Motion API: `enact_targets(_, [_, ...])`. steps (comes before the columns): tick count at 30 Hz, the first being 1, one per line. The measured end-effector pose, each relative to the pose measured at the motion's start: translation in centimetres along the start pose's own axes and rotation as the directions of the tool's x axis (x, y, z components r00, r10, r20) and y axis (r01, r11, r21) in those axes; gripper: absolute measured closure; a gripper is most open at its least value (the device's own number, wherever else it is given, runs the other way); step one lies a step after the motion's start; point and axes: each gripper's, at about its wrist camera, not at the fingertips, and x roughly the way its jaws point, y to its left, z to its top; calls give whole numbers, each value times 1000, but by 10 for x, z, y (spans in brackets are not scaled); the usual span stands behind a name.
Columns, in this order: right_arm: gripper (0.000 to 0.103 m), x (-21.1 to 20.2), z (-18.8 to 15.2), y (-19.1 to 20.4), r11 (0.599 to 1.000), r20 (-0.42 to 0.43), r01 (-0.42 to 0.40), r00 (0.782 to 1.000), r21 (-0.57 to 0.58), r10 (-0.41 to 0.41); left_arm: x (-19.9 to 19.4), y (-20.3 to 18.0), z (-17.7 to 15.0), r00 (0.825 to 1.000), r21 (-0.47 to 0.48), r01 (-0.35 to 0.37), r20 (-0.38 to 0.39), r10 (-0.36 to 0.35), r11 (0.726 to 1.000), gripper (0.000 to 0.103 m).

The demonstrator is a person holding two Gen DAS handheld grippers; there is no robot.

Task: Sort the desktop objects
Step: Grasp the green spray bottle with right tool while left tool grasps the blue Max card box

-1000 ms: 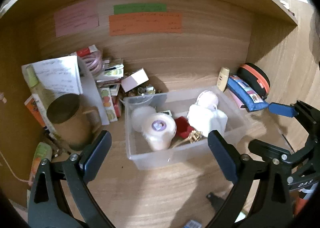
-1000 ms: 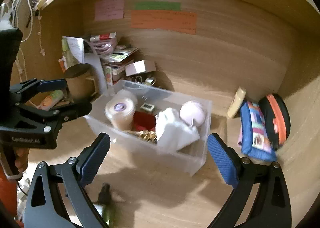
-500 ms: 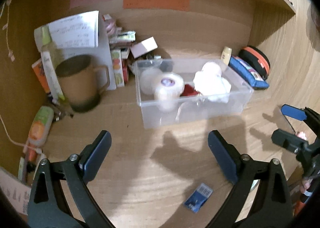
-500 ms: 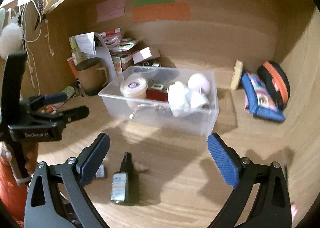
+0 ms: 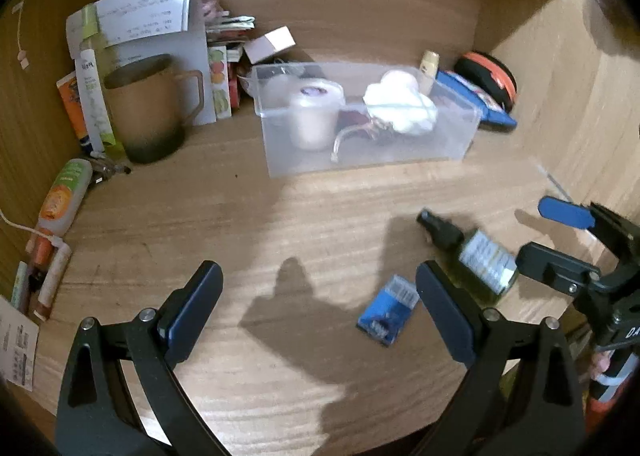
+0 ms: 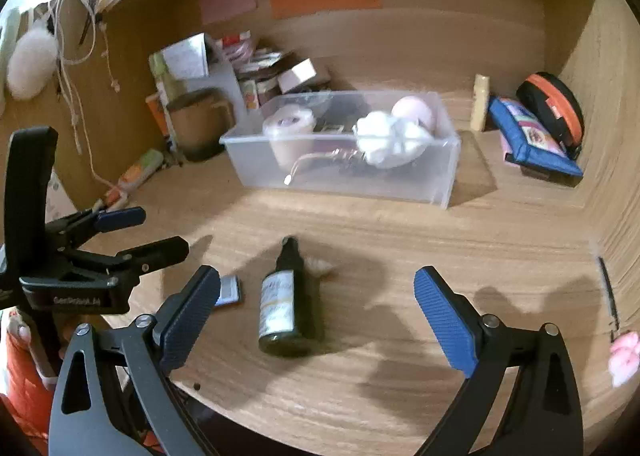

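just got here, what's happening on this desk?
A person holds tongs in each hand, sorting desk clutter. Both the left tongs and right tongs are open and empty, above the wooden desk. A dark green spray bottle and a small blue packet lie loose in front of a clear plastic bin already holding several items.

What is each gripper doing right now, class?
Left gripper: open, holding nothing.
Right gripper: open, holding nothing, above the dark bottle.
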Motion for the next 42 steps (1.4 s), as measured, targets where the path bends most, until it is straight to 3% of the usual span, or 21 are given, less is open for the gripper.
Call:
enact_targets(11, [40, 34, -16, 11, 999, -85, -36, 996, -32, 33, 5, -11, -22, 1000, 43, 23, -10, -23, 999, 5])
enact_targets(21, [65, 47, -23, 13, 998, -91, -42, 995, -47, 37, 15, -27, -25, 999, 97, 18, -38, -14, 995, 22])
enact_targets(27, [65, 43, -23, 8, 997, -76, -65, 995, -28, 63, 23, -34, -25, 999, 105, -5, -47, 10, 994, 24])
enact_targets(30, [65, 37, -20, 1, 997, -59, -80, 995, -8, 80, 25, -36, -24, 998, 95, 10, -56, -5, 995, 33])
enact_targets(42, [65, 15, -14, -34, 992, -3, -102, 995, 74, 102, 26, -41, -23, 999, 93, 16, -43, -13, 996, 47])
